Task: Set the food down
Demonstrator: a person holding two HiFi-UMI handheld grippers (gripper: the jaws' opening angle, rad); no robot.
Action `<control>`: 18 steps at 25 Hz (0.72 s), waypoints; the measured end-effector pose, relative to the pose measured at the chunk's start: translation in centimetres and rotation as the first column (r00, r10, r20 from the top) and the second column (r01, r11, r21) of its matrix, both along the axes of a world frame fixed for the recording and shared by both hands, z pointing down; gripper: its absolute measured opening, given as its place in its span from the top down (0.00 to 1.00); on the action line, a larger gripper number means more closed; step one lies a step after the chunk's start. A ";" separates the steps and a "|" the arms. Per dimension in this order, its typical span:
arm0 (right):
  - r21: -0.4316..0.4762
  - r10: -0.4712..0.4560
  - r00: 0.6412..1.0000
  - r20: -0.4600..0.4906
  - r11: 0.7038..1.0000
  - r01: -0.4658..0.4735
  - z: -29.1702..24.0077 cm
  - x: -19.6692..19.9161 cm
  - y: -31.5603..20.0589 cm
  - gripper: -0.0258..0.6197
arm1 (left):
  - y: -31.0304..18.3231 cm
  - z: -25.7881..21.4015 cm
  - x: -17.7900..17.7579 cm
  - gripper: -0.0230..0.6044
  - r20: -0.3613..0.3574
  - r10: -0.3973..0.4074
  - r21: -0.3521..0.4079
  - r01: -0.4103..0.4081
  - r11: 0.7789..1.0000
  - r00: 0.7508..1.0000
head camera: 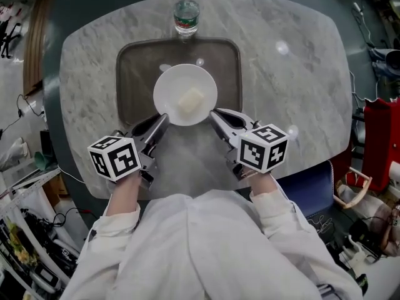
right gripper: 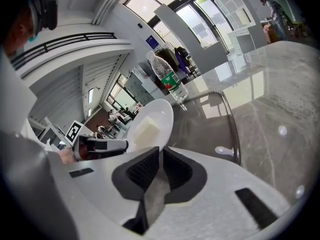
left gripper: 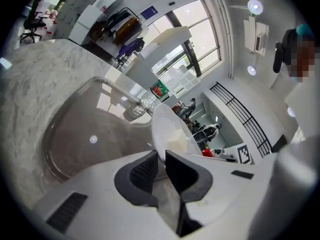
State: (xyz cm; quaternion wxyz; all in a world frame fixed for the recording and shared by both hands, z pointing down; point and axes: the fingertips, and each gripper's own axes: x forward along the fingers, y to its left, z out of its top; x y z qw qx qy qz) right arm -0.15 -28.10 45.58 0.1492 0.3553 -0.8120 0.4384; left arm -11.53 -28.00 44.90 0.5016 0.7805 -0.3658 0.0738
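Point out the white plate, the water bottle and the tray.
white plate [head camera: 167, 86], head view, bare left side of its dish.
water bottle [head camera: 186, 12], head view, on its label.
tray [head camera: 134, 74], head view, bare floor at its left side.

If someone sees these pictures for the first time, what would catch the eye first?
First comes the white plate with a pale block of food on it, in the middle of the head view over the dark tray on the marble table. The left tool and the right tool each grip its near rim. A water bottle stands at the tray's far edge.
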 end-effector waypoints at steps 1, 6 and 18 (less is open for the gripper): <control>-0.004 0.002 1.000 0.000 1.000 -0.002 0.2 -0.2 -0.3 0.94 | -0.4 0.2 -0.2 0.89 0.000 0.000 -0.004 0.000 1.000 1.000; -0.017 0.015 1.000 -0.010 1.000 -0.015 1.2 -0.9 -1.5 0.94 | -1.7 1.3 -0.9 0.89 0.002 0.002 -0.025 -0.002 1.000 1.000; -0.046 0.016 0.999 -0.043 0.999 -0.018 3.1 -1.8 -2.6 0.94 | -3.3 3.1 -1.6 0.89 0.004 0.040 -0.074 -0.040 0.996 0.999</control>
